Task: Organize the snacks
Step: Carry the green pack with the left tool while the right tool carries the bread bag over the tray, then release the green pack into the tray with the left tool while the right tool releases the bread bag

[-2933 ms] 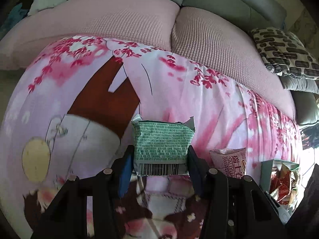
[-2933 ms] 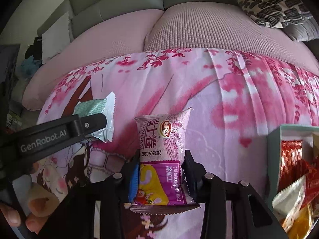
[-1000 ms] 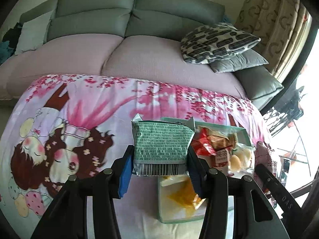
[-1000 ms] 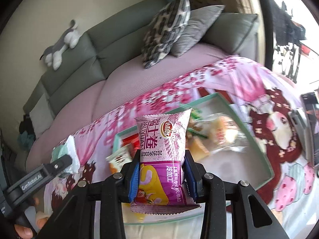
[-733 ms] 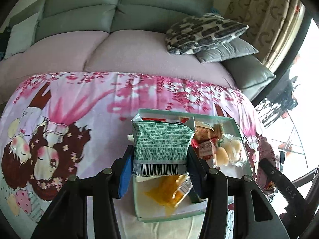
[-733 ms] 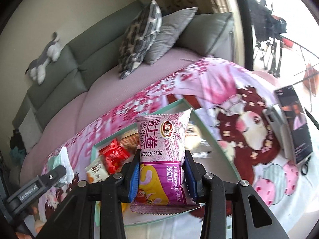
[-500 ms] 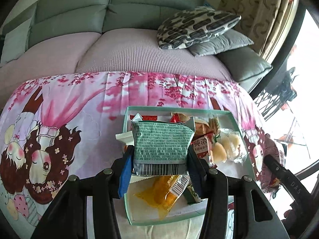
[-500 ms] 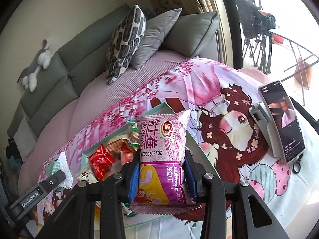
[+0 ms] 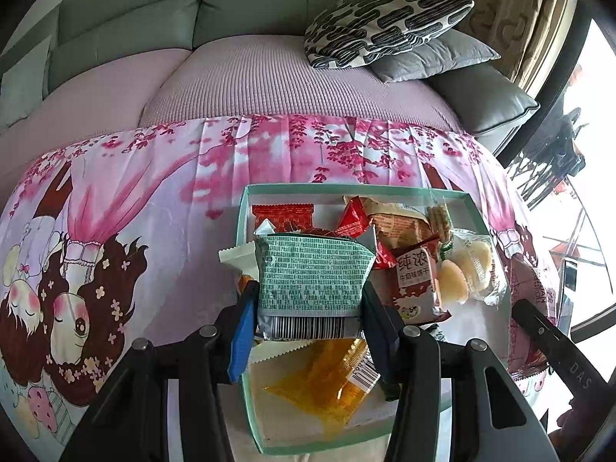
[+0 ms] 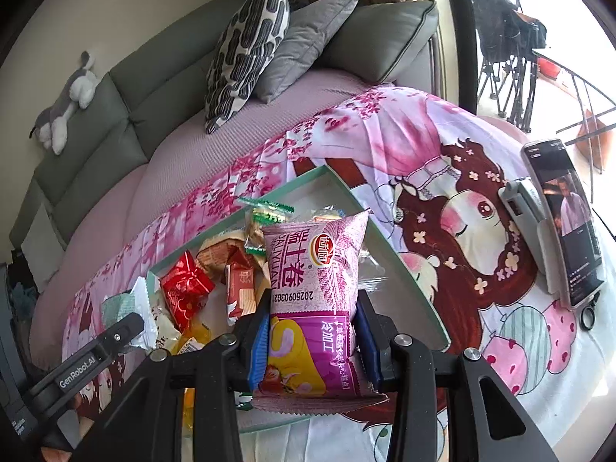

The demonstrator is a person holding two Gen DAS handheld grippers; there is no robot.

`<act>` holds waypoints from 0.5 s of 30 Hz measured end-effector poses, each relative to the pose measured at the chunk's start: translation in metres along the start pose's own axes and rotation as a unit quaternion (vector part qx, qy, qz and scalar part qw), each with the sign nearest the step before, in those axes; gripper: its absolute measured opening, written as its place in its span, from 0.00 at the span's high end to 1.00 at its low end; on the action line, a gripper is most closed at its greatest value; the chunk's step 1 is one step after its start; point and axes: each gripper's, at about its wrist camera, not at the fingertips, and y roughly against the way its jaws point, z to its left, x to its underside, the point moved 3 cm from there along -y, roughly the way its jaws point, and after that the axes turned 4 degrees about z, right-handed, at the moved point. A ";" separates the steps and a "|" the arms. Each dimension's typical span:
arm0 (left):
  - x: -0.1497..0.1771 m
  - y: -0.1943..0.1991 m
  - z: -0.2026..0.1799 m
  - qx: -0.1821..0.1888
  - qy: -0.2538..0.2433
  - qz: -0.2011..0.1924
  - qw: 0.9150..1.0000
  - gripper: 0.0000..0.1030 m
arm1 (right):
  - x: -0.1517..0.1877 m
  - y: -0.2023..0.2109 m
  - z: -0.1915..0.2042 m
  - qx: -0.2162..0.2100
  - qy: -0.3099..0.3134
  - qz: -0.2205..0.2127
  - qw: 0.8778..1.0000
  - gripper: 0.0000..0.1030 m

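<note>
Nearest the left wrist camera: left gripper (image 9: pixel 310 300), black arms with blue pads, clamped on a green foil snack packet with white print and a barcode (image 9: pixel 312 275), held upright above the near-left part of a shallow mint-green rectangular tray (image 9: pixel 241 211). Just under that packet, inside the tray: a clear pouch of orange-yellow filling (image 9: pixel 327 381). Further in: a red-and-white biscuit pack with Chinese lettering (image 9: pixel 417 283), a clear bag of pale round cakes (image 9: pixel 466 269), several red foil wrappers (image 9: pixel 283 217) crowded toward the far wall. Tray resting on a pink cartoon-printed cloth with cherry blossoms (image 9: pixel 154 192). At the right edge of the same view, a black arm of the other tool.

Nearest the right wrist camera: right gripper (image 10: pixel 312 340), also blue-padded, closed on a purple-pink snack bag with yellow picture and red-gold logo (image 10: pixel 315 288), held upright over the tray's near side. Beyond it, a red folded wrapper (image 10: pixel 184 288) and green-edged sweets (image 10: pixel 265 211) in the tray. To the right on the cloth, well apart from the tray: a smartphone on a grey stand (image 10: pixel 566 223), screen lit.

Farthest: a grey-green sofa with a mauve seat cover (image 9: pixel 238 73), a black-and-white patterned cushion (image 9: pixel 385 19) leaning over a plain grey cushion (image 9: pixel 435 57), and a grey-white plush toy (image 10: pixel 65 104) lying on the sofa back.
</note>
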 end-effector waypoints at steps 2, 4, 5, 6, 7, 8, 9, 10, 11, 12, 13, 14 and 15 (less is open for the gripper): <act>0.000 -0.002 0.001 -0.001 0.001 0.003 1.000 0.49 | 0.001 -0.003 0.003 0.000 0.004 0.004 1.000 0.60; 0.000 -0.005 0.002 0.000 0.001 0.006 1.000 0.49 | 0.003 -0.006 0.006 0.000 0.010 0.008 1.000 0.60; 0.000 -0.007 0.002 0.000 0.000 0.009 1.000 0.49 | 0.003 -0.008 0.007 0.001 0.011 0.010 1.000 0.60; 0.000 -0.008 0.002 0.000 -0.002 0.010 1.000 0.49 | 0.004 -0.010 0.008 0.001 0.013 0.012 1.000 0.60; 0.000 -0.009 0.001 0.000 -0.004 0.011 1.000 0.49 | 0.005 -0.012 0.009 0.002 0.015 0.015 1.000 0.60; 0.000 -0.011 0.000 0.000 -0.006 0.013 1.000 0.49 | 0.005 -0.014 0.011 0.002 0.017 0.018 1.000 0.60; 0.000 -0.012 0.000 0.000 -0.009 0.014 1.000 0.49 | 0.005 -0.016 0.012 0.002 0.018 0.019 1.000 0.60; 0.000 -0.013 -0.001 0.000 -0.011 0.015 1.000 0.49 | 0.006 -0.018 0.013 0.002 0.020 0.021 1.000 0.60; 0.000 -0.014 -0.001 0.000 -0.013 0.017 1.000 0.49 | 0.007 -0.019 0.014 0.002 0.022 0.023 0.999 0.59; 0.000 -0.014 -0.002 -0.001 -0.016 0.018 1.000 0.49 | 0.007 -0.020 0.015 0.003 0.024 0.024 0.999 0.59; 0.000 -0.015 -0.002 -0.002 -0.018 0.019 1.000 0.49 | 0.007 -0.021 0.016 0.003 0.026 0.026 0.999 0.59; 0.000 -0.016 -0.003 -0.002 -0.020 0.020 1.000 0.49 | 0.007 -0.022 0.017 0.004 0.028 0.027 0.999 0.59; 0.001 -0.016 -0.003 -0.001 -0.020 0.021 1.000 0.49 | 0.007 -0.023 0.018 0.005 0.029 0.028 0.999 0.59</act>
